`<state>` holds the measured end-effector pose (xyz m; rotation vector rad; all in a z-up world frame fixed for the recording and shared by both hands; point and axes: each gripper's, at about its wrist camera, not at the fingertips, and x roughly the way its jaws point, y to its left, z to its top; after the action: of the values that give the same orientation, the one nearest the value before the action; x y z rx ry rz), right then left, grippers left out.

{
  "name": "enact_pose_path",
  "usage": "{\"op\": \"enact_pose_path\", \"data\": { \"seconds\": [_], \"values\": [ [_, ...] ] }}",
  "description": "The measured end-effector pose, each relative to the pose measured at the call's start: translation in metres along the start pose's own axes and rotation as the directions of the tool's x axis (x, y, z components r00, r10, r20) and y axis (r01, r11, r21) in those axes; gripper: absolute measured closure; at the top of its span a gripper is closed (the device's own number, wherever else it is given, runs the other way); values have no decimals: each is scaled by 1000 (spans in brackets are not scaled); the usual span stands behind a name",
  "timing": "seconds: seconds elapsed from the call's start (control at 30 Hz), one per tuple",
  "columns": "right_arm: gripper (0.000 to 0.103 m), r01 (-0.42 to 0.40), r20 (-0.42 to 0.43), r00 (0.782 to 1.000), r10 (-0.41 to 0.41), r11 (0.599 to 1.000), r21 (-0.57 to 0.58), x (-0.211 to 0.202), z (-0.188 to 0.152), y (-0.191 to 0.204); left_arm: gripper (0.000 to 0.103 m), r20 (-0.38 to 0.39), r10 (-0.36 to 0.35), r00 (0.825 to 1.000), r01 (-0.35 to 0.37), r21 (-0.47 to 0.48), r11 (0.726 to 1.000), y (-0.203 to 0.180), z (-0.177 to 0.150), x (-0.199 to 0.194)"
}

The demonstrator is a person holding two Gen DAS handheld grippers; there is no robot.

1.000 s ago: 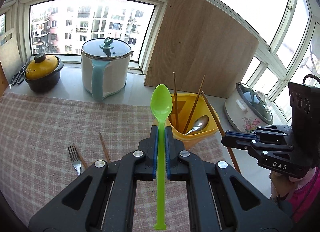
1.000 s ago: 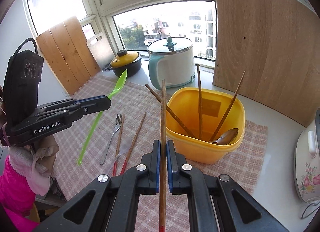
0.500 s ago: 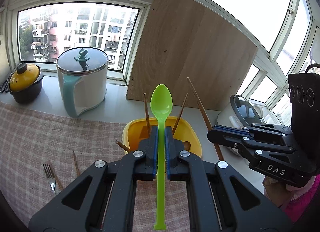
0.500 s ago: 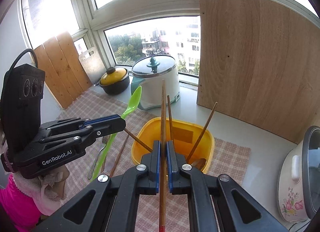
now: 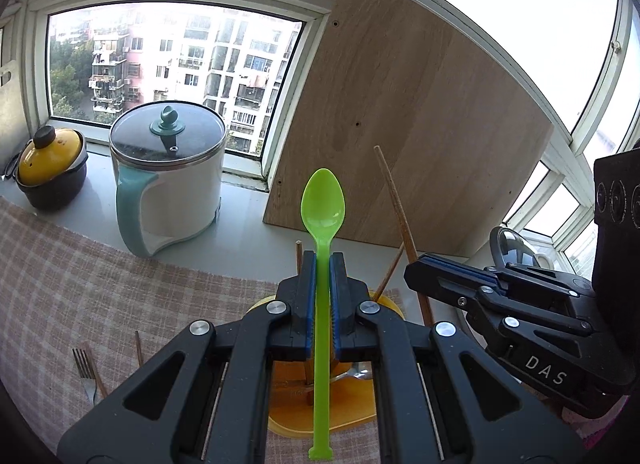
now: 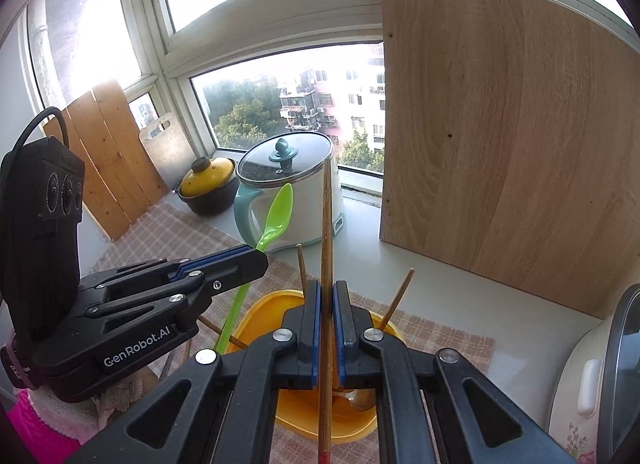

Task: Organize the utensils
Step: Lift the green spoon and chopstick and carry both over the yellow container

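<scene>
My left gripper (image 5: 322,260) is shut on a green plastic spoon (image 5: 322,204), bowl up, handle hanging over the yellow tub (image 5: 320,408). It also shows in the right wrist view (image 6: 256,258) with the green spoon (image 6: 276,212). My right gripper (image 6: 327,288) is shut on a wooden chopstick (image 6: 327,224), held upright over the yellow tub (image 6: 260,320). The right gripper shows in the left wrist view (image 5: 416,268) with its chopstick (image 5: 394,200). The tub holds other chopsticks (image 6: 394,300) and a metal spoon (image 6: 360,398).
A fork (image 5: 86,372) and a chopstick (image 5: 138,348) lie on the checked mat (image 5: 80,284). A white-teal electric pot (image 5: 168,176), a yellow-lidded pot (image 5: 50,168), a leaning wooden board (image 5: 400,136) and a rice cooker (image 6: 592,384) stand around.
Both grippers have risen and moved in over the yellow tub, tilting upward. The tub now sits beneath the jaws. Both grips are unchanged.
</scene>
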<state>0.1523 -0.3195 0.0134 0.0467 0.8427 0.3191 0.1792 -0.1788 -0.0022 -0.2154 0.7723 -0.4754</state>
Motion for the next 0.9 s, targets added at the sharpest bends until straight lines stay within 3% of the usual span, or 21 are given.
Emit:
{"op": "enact_pose_path", "data": {
  "seconds": [0.47,0.9],
  "values": [
    [100,-6,10,1000,6,1000,5,38,13,-6,99,37,42,998,-41,-14,999,7,6,15],
    [100,-27,18,999,26,999,18,47,14,-11,99,45,32,998,-32,-14,999,7,3,22]
  ]
}}
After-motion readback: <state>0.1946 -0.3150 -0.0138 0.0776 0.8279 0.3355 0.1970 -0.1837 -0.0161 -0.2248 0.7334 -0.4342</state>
